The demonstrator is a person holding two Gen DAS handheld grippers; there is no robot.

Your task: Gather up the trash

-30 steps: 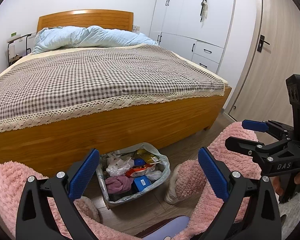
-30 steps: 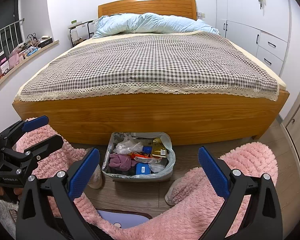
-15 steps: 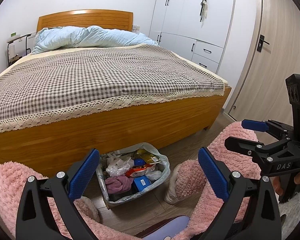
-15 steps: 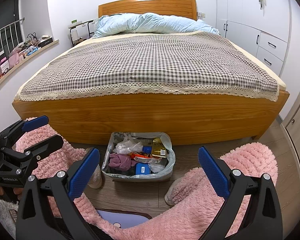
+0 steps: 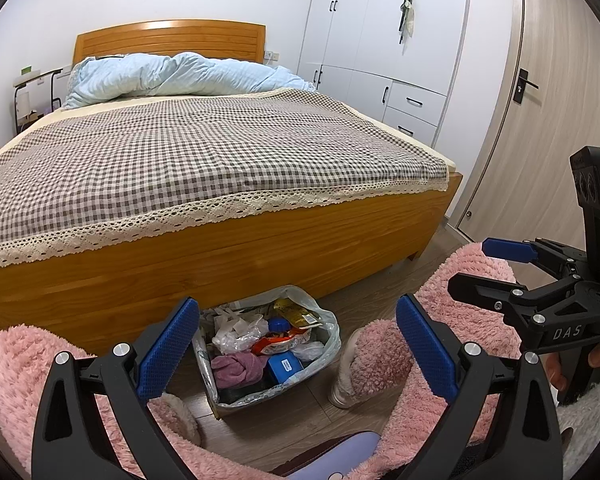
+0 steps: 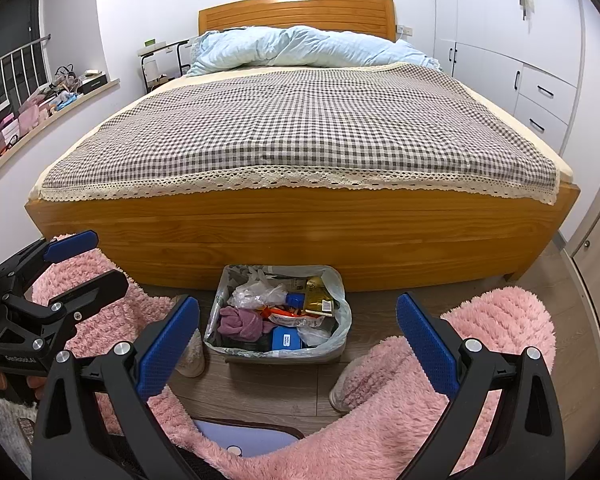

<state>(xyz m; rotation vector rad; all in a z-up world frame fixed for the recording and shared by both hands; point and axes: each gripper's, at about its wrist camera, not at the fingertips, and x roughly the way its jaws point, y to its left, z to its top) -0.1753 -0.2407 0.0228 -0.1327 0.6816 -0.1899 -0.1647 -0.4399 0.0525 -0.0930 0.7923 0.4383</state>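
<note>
Trash bin point(image 6: 236, 354) at bed point(image 6: 300, 236) foot: plastic-lined, heaped with wrappers, blue box. Left gripper point(image 5: 296, 348), right gripper point(image 6: 296, 340) spread wide, empty.

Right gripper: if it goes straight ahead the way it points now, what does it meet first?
Probably the trash bin on the floor, framed between the open fingers of the right gripper. Nothing stands between them. Depth is unclear; aimed slightly higher, it would meet the bed behind.

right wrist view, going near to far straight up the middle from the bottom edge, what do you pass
lilac pad → wood floor → trash bin → wooden footboard → checked bedspread → blue duvet → headboard
</note>
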